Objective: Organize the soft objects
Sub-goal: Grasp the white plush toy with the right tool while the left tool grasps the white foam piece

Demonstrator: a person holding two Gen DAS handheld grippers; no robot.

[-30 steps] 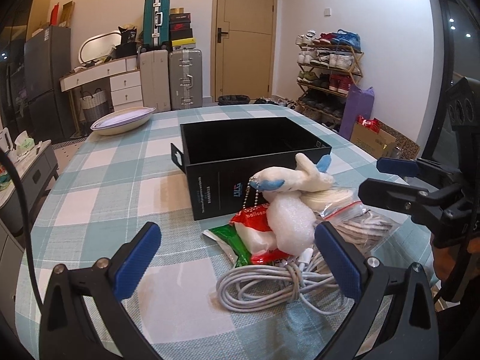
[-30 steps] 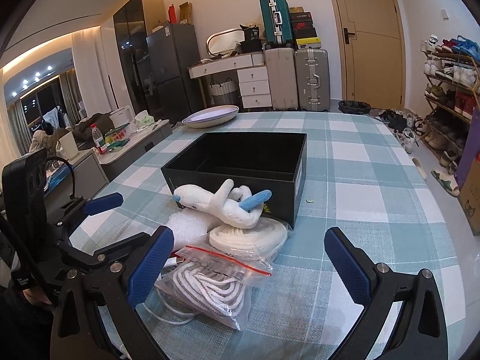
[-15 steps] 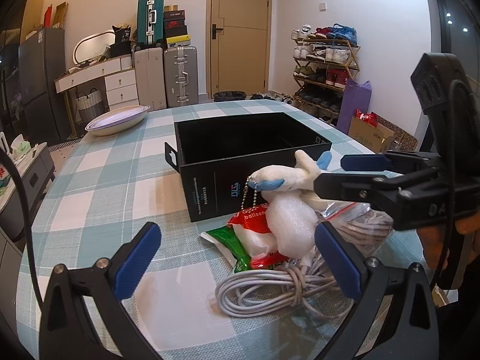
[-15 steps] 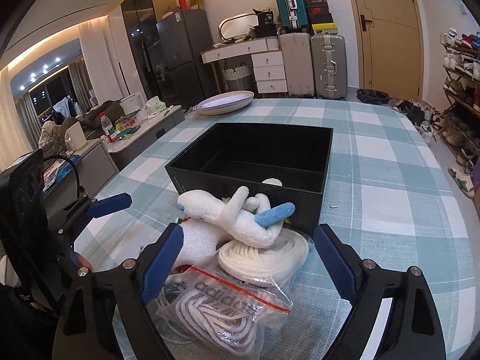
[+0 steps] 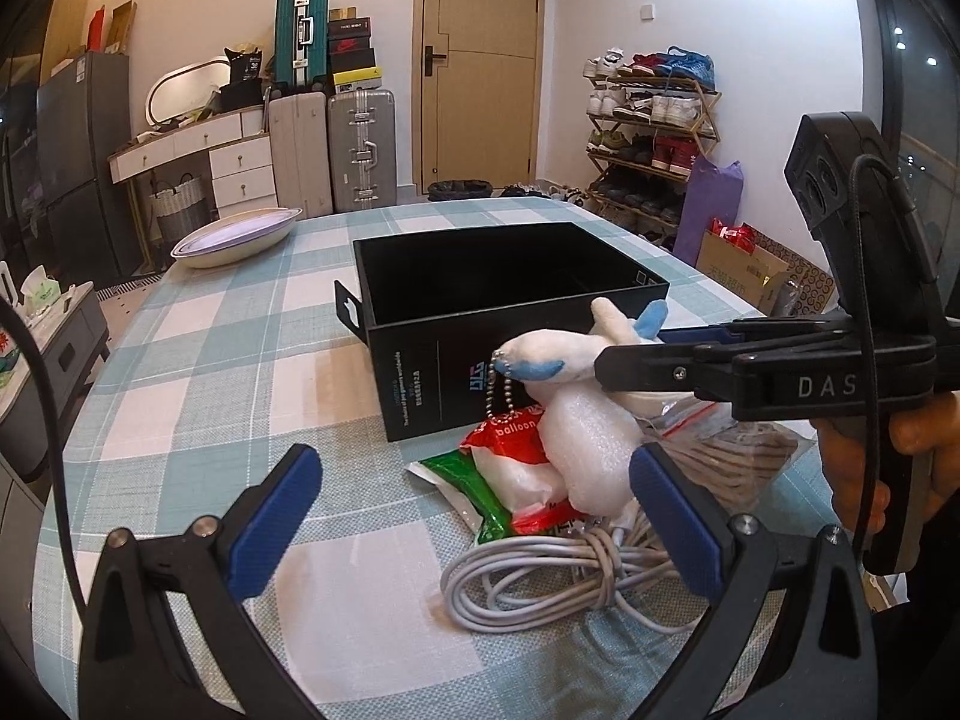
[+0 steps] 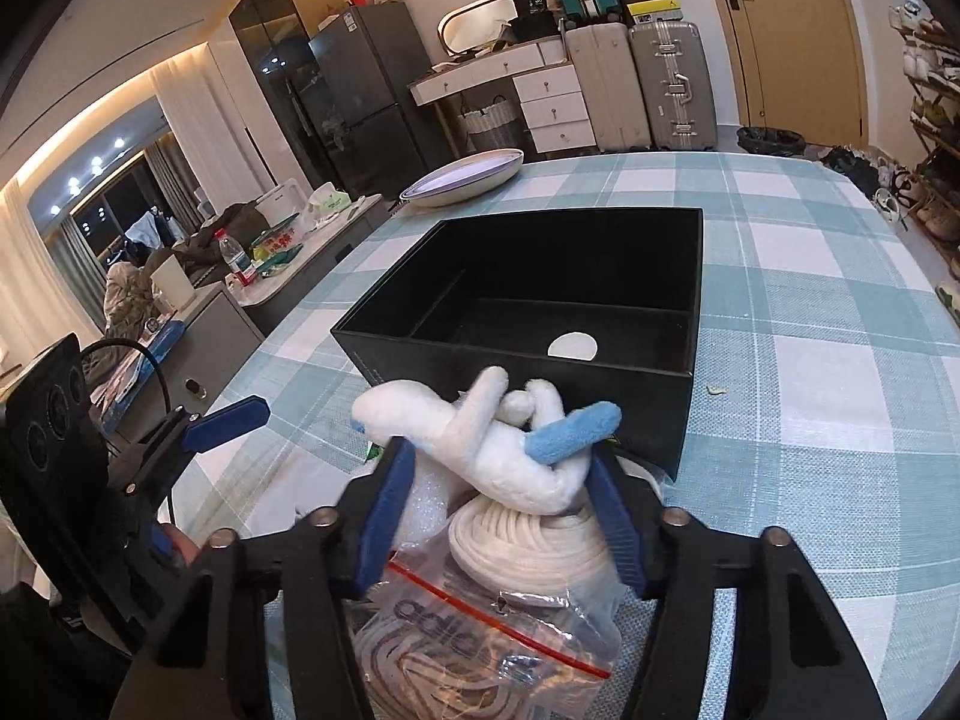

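Left wrist view reads "balloon" on red packet [image 5: 513, 429], "DAS" on right tool [image 5: 624, 348].

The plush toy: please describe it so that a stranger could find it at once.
Before the near wall of the black box lies a heap. On top lies the plush toy, between the closing right gripper jaws. Alone it is white with blue tips and a bead chain.

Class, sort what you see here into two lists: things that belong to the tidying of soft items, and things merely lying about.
Belongs to the job:
- plush toy, right tool closing around it
- black box
- white rope coil
- bagged cord
- foam wrap

Just lying about:
- dish
- suitcases
- shoe rack
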